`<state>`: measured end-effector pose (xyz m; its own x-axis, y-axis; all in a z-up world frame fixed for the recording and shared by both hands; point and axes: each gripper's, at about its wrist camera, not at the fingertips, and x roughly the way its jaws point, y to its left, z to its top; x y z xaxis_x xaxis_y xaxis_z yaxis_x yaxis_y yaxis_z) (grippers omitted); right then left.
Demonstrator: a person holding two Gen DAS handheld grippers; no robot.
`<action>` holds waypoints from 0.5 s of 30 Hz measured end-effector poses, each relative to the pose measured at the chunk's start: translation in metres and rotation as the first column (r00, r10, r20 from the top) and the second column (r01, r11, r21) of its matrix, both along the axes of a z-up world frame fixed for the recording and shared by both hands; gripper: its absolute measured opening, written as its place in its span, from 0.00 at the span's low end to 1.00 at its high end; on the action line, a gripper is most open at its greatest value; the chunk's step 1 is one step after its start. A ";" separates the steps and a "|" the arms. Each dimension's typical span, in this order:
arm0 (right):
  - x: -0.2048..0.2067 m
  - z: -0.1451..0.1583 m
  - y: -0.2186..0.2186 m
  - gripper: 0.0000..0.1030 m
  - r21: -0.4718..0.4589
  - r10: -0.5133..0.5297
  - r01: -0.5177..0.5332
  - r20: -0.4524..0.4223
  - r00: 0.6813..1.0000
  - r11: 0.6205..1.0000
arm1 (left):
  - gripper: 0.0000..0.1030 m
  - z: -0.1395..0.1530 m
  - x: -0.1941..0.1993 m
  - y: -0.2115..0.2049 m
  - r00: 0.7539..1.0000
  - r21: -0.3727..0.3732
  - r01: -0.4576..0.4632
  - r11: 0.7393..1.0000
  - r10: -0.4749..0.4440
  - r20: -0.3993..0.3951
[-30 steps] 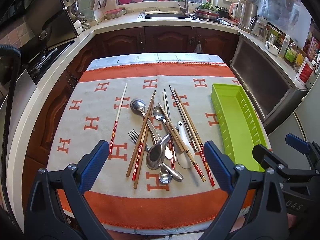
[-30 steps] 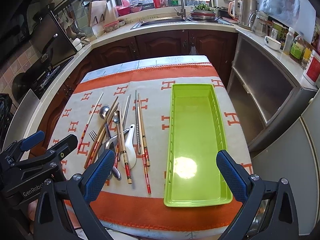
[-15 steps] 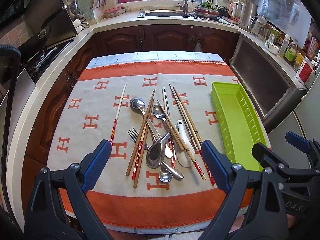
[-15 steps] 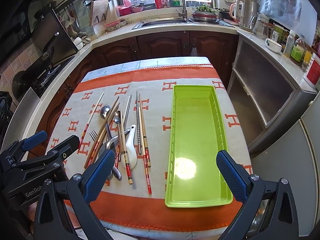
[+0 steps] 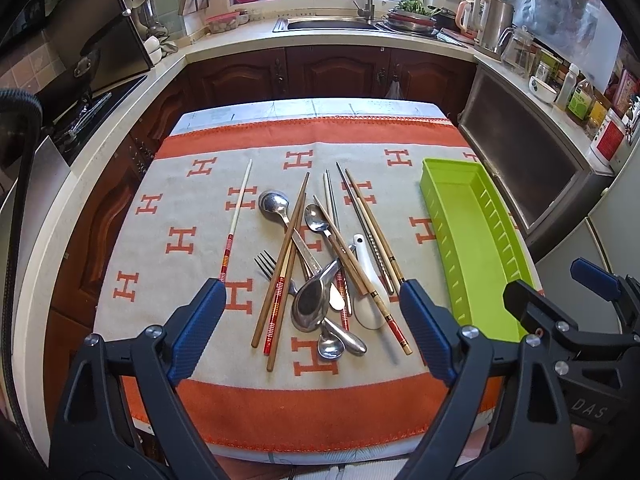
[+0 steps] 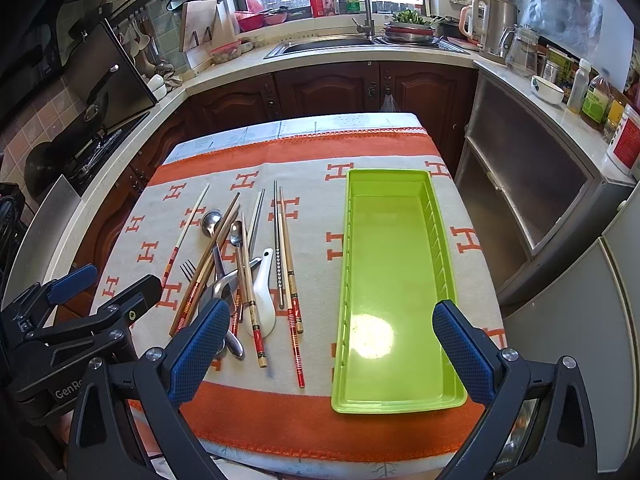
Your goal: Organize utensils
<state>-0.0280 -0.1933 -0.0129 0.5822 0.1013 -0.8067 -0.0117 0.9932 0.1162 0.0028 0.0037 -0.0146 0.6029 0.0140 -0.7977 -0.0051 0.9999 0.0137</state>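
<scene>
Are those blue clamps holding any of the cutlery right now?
No. The left gripper and right gripper are both open and hold nothing; the utensils lie on the cloth.

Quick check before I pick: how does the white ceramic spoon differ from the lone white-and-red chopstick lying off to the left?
The white ceramic spoon is short and broad with a deep bowl; the lone white-and-red chopstick is long and thin. The spoon is plain white, while the chopstick has a red banded end. The spoon lies in the tangled pile with chopsticks crossing it; the chopstick lies apart, touching nothing. Both rest flat on the orange-patterned cloth.
</scene>
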 end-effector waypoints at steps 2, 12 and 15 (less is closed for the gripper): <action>0.000 0.000 0.001 1.00 0.005 0.002 -0.002 -0.001 1.000 1.000 | 0.85 0.000 0.000 0.000 1.000 -0.001 0.001 1.000 -0.001 0.001; -0.002 -0.002 0.001 1.00 0.032 -0.005 0.006 -0.012 1.000 0.999 | 0.84 0.002 -0.002 0.000 1.000 0.000 0.011 1.000 -0.010 -0.009; -0.003 -0.002 0.000 1.00 0.032 -0.005 0.005 -0.010 1.000 0.999 | 0.84 0.004 -0.002 0.000 1.000 0.003 0.011 1.000 -0.011 -0.007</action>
